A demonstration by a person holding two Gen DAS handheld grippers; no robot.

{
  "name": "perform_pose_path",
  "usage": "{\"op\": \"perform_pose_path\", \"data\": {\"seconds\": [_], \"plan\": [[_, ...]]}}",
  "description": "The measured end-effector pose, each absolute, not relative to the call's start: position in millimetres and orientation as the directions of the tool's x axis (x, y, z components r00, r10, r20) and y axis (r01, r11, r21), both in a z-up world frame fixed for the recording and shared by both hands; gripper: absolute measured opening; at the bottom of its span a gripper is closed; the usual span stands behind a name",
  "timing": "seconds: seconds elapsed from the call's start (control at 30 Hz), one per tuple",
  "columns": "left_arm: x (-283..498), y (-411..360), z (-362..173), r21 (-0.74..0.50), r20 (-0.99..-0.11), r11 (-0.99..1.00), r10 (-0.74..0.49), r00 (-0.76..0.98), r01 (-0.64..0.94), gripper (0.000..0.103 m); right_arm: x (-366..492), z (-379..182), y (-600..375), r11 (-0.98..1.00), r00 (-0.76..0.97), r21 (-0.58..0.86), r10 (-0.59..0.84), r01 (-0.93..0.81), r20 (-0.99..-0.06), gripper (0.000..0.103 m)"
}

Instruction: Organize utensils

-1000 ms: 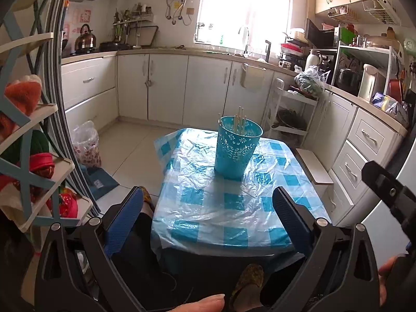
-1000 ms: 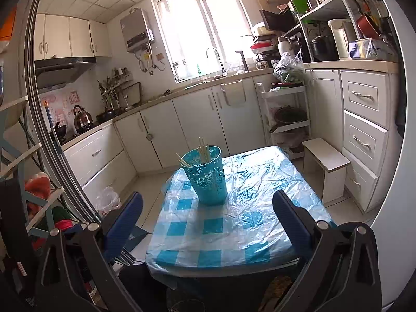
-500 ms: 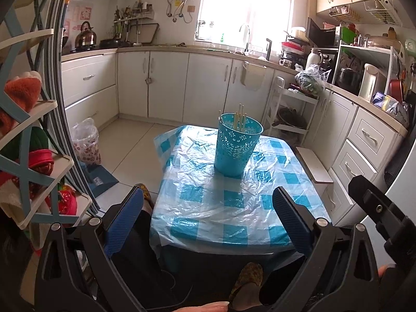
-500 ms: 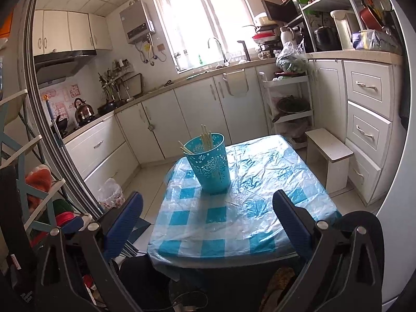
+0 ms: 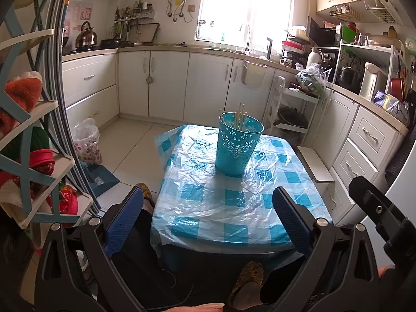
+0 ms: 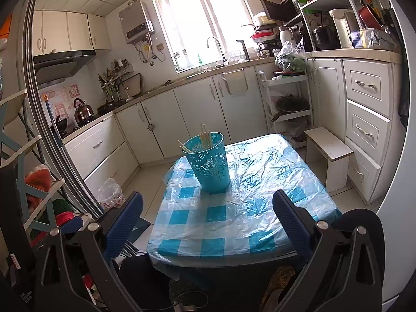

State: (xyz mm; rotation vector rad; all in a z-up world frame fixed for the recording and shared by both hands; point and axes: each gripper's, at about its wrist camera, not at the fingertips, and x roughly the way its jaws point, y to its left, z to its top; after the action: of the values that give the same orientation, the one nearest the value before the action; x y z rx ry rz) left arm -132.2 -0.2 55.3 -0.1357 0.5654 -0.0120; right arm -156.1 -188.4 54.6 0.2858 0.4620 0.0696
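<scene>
A bright white kitchen, window glare pouring in over the sink, and in the middle of the floor sits a low counter (image 5: 270, 182) wrapped in a blue-and-white checked cloth under a sheet of crinkled clear plastic. Right in the centre of it stands the teal perforated holder (image 5: 238, 143), upright, and poking out of its rim are the pale wooden chopsticks (image 5: 240, 115), a small bunch leaning against the far wall, with one lying more slantwise toward the left side in the right wrist view (image 6: 185, 147). That looks like the job's end state: nothing loose shows on the cloth around the holder, so my read is the utensils are already gathered, or very nearly. Central placement makes sense too; it keeps the tall, light holder away from the edges, where a nudge on that slippery plastic could tip it. Now out to the tools: the left tongs (image 5: 208, 218) hang back over the near edge, blue pads spread wide, nothing between them. The right tongs (image 6: 208, 218) are the same story, gaping wide and empty, held well short of the holder. Both sit low and back from the work, a resting posture rather than a reach. Beyond that, a white step stool (image 6: 329, 147) stands beside the counter's right side, and a kettle (image 5: 86, 36) waits on the stove, far left.
</scene>
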Motion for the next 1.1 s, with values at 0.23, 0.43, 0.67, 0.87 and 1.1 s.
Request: {"op": "perform_pose_path", "data": {"seconds": [0.23, 0.43, 0.67, 0.87, 1.1], "plan": [[-132.3, -0.1, 55.4, -0.131, -0.533, 0.991, -0.050, 0.844, -0.025, 0.095, -158.5, 54.1, -185.5, 0.961, 0.899, 0.278, 0.126, -0.005, -0.420, 0.096], [-132.6, 0.4, 55.3, -0.132, -0.532, 0.991, -0.049, 0.846, -0.026, 0.095, -158.5, 54.3, -185.3, 0.960, 0.898, 0.279, 0.126, -0.004, -0.421, 0.096], [-131.9, 3.5, 53.3, -0.134, -0.538, 0.990, -0.048, 0.842, -0.030, 0.095, -158.5, 53.9, -184.0, 0.962, 0.899, 0.275, 0.122, -0.001, -0.422, 0.096], [-130.8, 3.1, 52.8, -0.143, -0.543, 0.989, -0.042, 0.839, -0.042, 0.095, -159.8, 54.5, -185.3, 0.962, 0.897, 0.271, 0.124, -0.005, -0.423, 0.096], [-131.1, -3.6, 54.0, -0.121, -0.541, 0.992, -0.035, 0.841, -0.036, 0.095, -161.2, 54.5, -194.0, 0.958, 0.899, 0.286, 0.126, -0.001, -0.419, 0.096]]}}
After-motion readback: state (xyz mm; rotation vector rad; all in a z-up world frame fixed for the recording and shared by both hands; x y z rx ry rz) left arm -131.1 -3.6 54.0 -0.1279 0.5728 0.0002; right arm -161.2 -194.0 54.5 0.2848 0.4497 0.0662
